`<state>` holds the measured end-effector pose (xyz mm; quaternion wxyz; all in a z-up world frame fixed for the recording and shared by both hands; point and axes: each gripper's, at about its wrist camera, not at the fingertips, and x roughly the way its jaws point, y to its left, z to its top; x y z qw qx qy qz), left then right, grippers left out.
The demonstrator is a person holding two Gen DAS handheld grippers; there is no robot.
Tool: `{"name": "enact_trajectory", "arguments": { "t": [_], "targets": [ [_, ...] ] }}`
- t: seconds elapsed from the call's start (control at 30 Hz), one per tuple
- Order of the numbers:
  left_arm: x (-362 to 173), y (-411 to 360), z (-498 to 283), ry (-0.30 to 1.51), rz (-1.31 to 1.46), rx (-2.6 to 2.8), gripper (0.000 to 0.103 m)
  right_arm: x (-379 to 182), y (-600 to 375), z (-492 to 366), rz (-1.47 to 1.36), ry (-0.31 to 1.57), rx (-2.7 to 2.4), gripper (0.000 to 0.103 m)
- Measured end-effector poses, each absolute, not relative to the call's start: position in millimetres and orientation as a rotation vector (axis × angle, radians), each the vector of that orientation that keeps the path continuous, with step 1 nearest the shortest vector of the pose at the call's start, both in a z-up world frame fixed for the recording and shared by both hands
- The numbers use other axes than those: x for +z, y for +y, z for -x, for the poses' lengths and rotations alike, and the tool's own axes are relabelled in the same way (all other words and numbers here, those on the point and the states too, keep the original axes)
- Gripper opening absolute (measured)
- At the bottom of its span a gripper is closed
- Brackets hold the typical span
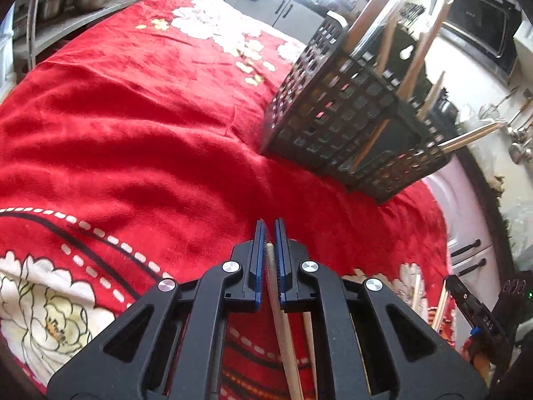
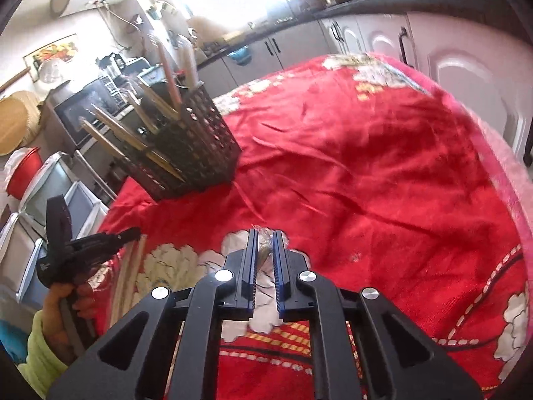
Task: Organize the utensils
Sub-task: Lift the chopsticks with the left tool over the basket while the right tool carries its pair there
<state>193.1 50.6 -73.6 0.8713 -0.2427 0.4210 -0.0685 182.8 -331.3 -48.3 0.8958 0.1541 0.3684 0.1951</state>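
Basket [image 1: 349,113] stands ahead and to the right of my left tool [image 1: 269,233], which is clamped on a wooden stick [image 1: 281,316] whose long axis runs back under the tool. From my right tool [image 2: 265,240], clamped on a crinkly wrapped piece [image 2: 265,250], the basket [image 2: 196,153] lies ahead-left. Red blanket [image 1: 150,116] between, nothing in the way; upright handles crowd the basket.

Basket [image 1: 336,113] on blanket [image 1: 150,126], wooden utensils [image 1: 418,63] standing inside (tilted), kitchen cabinets [image 2: 366,36] behind
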Motion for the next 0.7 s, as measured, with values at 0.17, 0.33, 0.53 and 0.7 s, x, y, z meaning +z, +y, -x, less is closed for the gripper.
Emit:
{"name": "enact_trajectory", "arguments": {
  "t": [0.17, 0.33, 0.53, 0.7],
  "targets": [
    [-50, 50, -177, 0.808, 0.521, -0.176, 0.003, -24, -322, -175, -0.291, 0.706, 0.442, 0.008],
    [-20, 44, -165, 0.741, 0.508, -0.213, 0.003, 0, -308, -168, -0.251, 0.652, 0.490, 0.007],
    [17, 33, -154, 0.662, 0.452, -0.257, 0.003, 20, -290, -162, -0.217, 0.611, 0.546, 0.007],
    [36, 27, -148, 0.619, 0.414, -0.276, 0.003, 34, -274, -156, -0.191, 0.583, 0.588, 0.006]
  ]
}}
